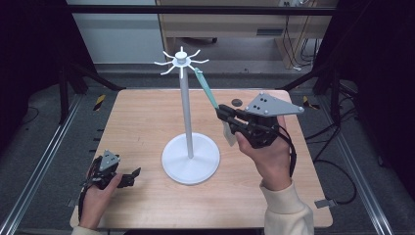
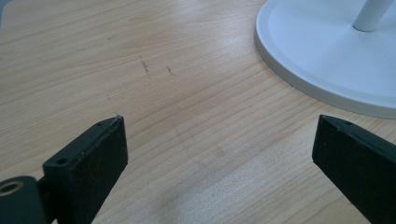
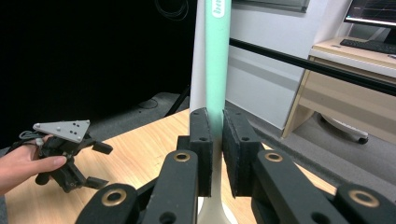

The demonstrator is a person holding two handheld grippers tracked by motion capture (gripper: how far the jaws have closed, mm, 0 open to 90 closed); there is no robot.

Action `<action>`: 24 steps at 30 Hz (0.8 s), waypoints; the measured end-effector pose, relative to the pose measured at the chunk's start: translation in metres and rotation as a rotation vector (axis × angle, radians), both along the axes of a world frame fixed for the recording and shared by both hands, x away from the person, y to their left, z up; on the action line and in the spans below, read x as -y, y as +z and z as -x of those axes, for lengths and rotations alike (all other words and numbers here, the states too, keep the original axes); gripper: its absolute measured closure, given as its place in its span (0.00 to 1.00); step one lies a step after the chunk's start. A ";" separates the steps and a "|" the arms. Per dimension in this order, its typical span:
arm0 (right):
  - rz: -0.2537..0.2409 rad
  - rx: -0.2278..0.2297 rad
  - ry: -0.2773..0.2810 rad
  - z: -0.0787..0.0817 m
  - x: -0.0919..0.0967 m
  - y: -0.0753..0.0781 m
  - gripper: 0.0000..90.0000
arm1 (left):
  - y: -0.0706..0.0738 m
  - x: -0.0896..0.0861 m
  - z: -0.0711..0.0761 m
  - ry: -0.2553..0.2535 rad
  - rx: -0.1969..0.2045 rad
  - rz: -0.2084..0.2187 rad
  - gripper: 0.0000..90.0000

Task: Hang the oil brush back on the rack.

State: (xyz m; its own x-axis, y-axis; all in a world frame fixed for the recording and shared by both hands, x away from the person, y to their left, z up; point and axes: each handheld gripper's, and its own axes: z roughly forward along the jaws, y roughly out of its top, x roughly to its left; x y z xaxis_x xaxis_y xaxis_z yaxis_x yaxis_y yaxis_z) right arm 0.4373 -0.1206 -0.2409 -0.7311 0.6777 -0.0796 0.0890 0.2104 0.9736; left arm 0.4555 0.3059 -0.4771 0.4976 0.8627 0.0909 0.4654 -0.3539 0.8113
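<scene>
Toothbrush, teal handle: clamped in right gripper, long axis tilted up-left toward hook stand just left; left gripper wide, empty, near-left

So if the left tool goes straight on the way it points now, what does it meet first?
Probably the white stand base: the open left tool points across bare table toward its rim, slightly to one side, so it may only graze it.
</scene>
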 end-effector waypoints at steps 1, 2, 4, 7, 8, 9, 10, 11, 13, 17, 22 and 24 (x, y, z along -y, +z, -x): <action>0.000 -0.004 0.000 -0.001 -0.001 0.000 0.92 | 0.000 0.000 0.000 0.000 0.000 0.000 0.03; 0.000 -0.003 0.000 -0.001 -0.002 0.000 0.92 | 0.000 0.000 0.000 0.000 0.000 -0.001 0.03; -0.003 -0.005 0.003 -0.003 -0.003 -0.001 0.92 | 0.000 0.000 0.000 0.000 0.000 0.000 0.03; -0.003 -0.008 0.004 -0.005 -0.006 -0.002 0.92 | 0.000 0.000 0.000 0.001 0.000 0.001 0.03; -0.004 -0.010 0.003 -0.005 -0.006 -0.003 0.92 | 0.000 0.000 0.000 0.000 -0.001 0.001 0.03; -0.004 -0.012 0.003 -0.006 -0.006 -0.003 0.92 | 0.000 0.000 0.000 0.000 -0.001 0.001 0.03; -0.004 -0.012 0.004 -0.006 -0.006 -0.004 0.92 | 0.000 0.000 0.000 0.000 -0.001 0.001 0.03; -0.006 -0.012 0.002 -0.007 -0.007 -0.004 0.92 | 0.000 0.000 0.000 0.001 0.000 0.003 0.03; -0.007 -0.012 0.002 -0.007 -0.007 -0.005 0.92 | 0.000 0.000 0.000 0.002 0.001 0.003 0.03; -0.005 -0.015 0.002 -0.008 -0.008 -0.005 0.92 | 0.000 0.000 0.000 0.001 0.001 0.003 0.03; -0.001 -0.010 0.001 -0.010 -0.009 -0.007 0.92 | 0.000 0.000 0.000 0.001 -0.001 0.002 0.03; 0.002 -0.011 0.002 -0.011 -0.010 -0.008 0.92 | 0.000 0.000 0.000 0.001 -0.001 0.002 0.03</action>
